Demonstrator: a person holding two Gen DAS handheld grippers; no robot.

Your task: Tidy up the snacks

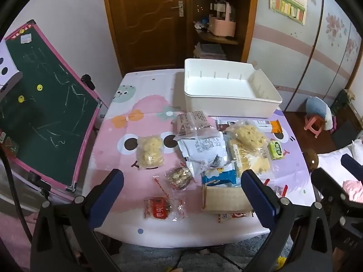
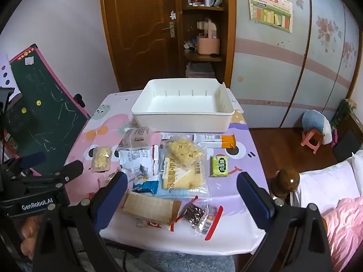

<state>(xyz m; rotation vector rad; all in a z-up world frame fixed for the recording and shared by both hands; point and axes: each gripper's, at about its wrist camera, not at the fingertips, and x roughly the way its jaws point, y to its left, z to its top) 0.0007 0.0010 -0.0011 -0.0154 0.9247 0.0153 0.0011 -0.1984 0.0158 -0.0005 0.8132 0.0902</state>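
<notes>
A white bin (image 1: 229, 99) (image 2: 181, 120) stands empty at the far side of a small table. In front of it lie several wrapped snacks: a yellow puffed cake (image 1: 150, 151) (image 2: 101, 156), a large yellow cake bag (image 1: 247, 136) (image 2: 183, 149), a green packet (image 1: 275, 150) (image 2: 219, 165), an orange-ended bar (image 2: 217, 141), a tan wafer pack (image 1: 223, 198) (image 2: 149, 206), a red-labelled packet (image 1: 158, 208) and a dark nut bar (image 2: 197, 215). My left gripper (image 1: 182, 182) hovers open above the near snacks, nothing between its fingers. My right gripper (image 2: 181, 185) is also open and empty.
The table (image 1: 109, 158) wears a pink and purple cartoon cloth. A green chalkboard (image 1: 43, 104) leans at the left. A wooden door (image 1: 145, 22) and shelves stand behind. A bed with pink bedding (image 2: 344, 217) and a wooden bedpost (image 2: 285, 181) lie at the right.
</notes>
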